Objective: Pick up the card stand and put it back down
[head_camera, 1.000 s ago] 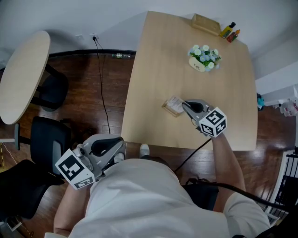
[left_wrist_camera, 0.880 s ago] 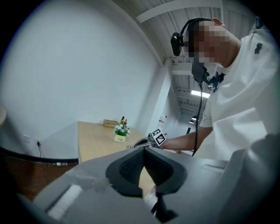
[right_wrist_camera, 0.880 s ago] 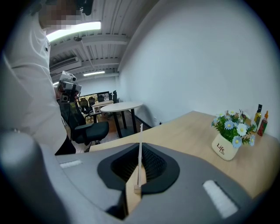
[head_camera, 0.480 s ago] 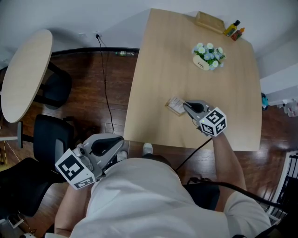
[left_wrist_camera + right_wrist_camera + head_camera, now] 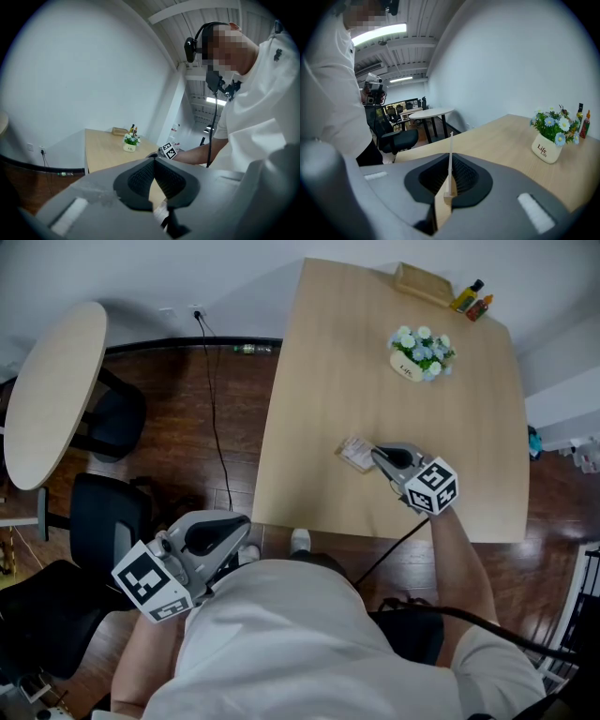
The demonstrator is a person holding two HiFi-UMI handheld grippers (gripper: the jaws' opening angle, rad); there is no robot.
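Card stand (image 5: pixel 355 454) is clamped edge-on between the jaws of the right gripper (image 5: pixel 379 457), over the table (image 5: pixel 459 437), at seven o'clock from the flower pot (image 5: pixel 418 353). Contact with the tabletop cannot be confirmed. Left gripper (image 5: pixel 239 540), off the table at seven o'clock, has its jaws pressed together and empty.

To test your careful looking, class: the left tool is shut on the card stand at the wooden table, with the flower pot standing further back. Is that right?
No: it is the right tool that is shut on the card stand, as the right gripper view shows. The rest holds: wooden table, flower pot further back.
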